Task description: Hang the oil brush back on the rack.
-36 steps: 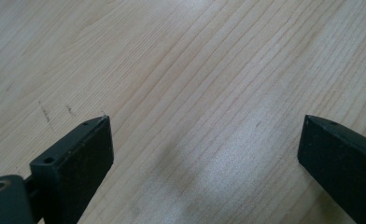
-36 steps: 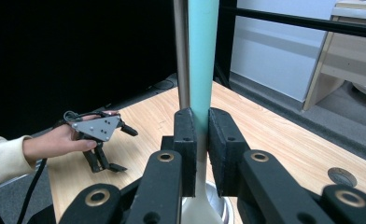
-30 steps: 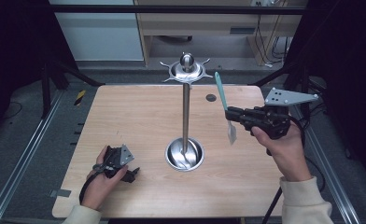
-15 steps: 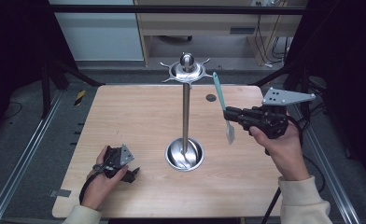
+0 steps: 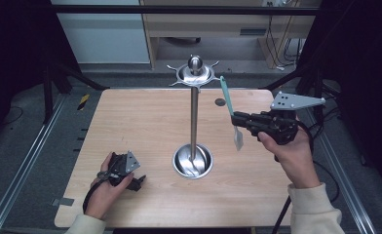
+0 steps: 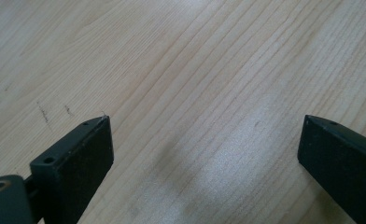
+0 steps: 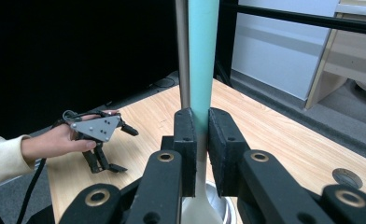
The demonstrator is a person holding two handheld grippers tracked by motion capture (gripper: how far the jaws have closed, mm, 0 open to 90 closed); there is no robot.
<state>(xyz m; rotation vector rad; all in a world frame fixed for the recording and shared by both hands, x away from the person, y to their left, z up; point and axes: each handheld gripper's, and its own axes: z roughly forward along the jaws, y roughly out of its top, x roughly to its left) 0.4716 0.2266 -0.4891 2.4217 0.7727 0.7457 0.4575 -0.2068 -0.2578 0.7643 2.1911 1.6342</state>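
Barely anything has shifted since a moment ago: the right gripper [image 5: 238, 120] has edged slightly nearer the steel stand [image 5: 194, 117], still clenched on a teal-handled spatula [image 5: 229, 111] held upright right of the stand's pole, its pale blade seemingly hanging clear of the table [image 5: 130, 117]. Left of the stand's base, the left gripper [image 5: 136, 181] rests on the wood, jaws spread and empty.

Teal spatula handle [image 7: 203, 56] cut off at top edge of right gripper view. Small dark disc [image 5: 220, 102] on desk [image 5: 130, 122] too small to identify.
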